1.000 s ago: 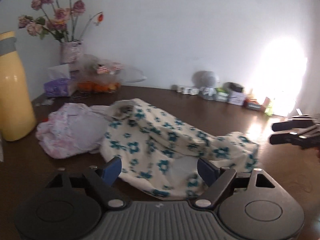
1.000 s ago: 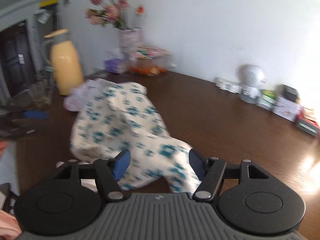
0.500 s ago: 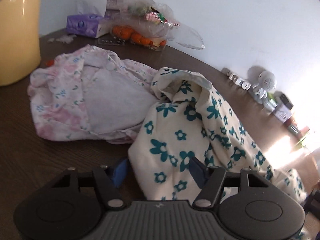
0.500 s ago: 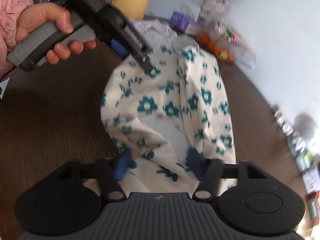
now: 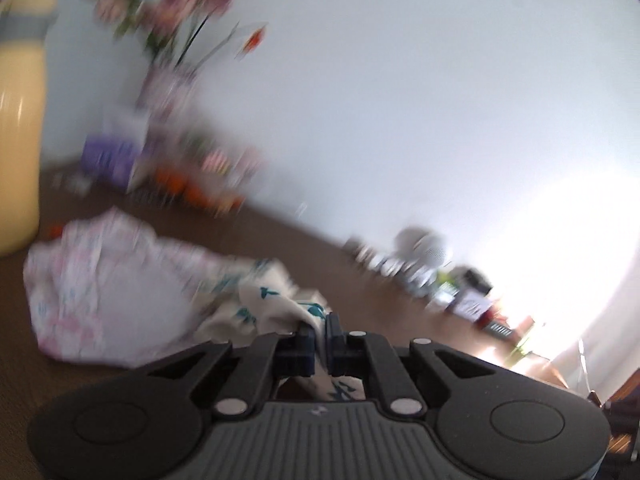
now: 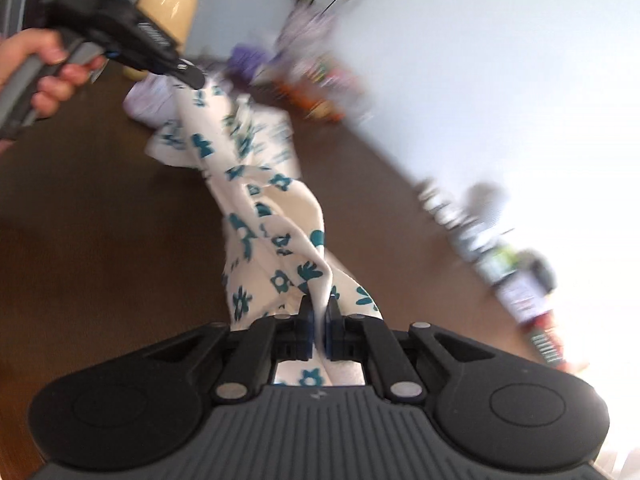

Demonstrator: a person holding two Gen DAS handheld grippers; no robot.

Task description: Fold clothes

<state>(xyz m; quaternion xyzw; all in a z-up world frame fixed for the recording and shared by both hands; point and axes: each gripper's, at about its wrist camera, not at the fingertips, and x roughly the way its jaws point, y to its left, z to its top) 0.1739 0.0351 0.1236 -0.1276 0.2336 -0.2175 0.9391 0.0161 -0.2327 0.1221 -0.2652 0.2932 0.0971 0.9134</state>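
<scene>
Pinching a fold of the floral cloth (image 6: 276, 216), the right gripper (image 6: 319, 330) has its blue pads nearly together, only the fabric between them. From there the cloth runs up and away over the dark table (image 6: 100, 200) as a twisted band to the left gripper (image 6: 188, 74), whose tip grips its far end. A hand (image 6: 44, 76) holds that gripper's grey handle. In the left wrist view the left gripper (image 5: 320, 344) shows the same narrow gap, with a cream and teal fold caught between the pads. Just beyond it a pink garment (image 5: 104, 284) lies crumpled on the table, touching the floral cloth. A yellow bottle (image 5: 18, 120) stands at the far left, and a vase of flowers (image 5: 168, 80) and a purple box (image 5: 110, 158) sit by the wall. White lettering on the left gripper's body is too blurred to read, and so are the labels on the small boxes (image 6: 520, 292) along the wall
</scene>
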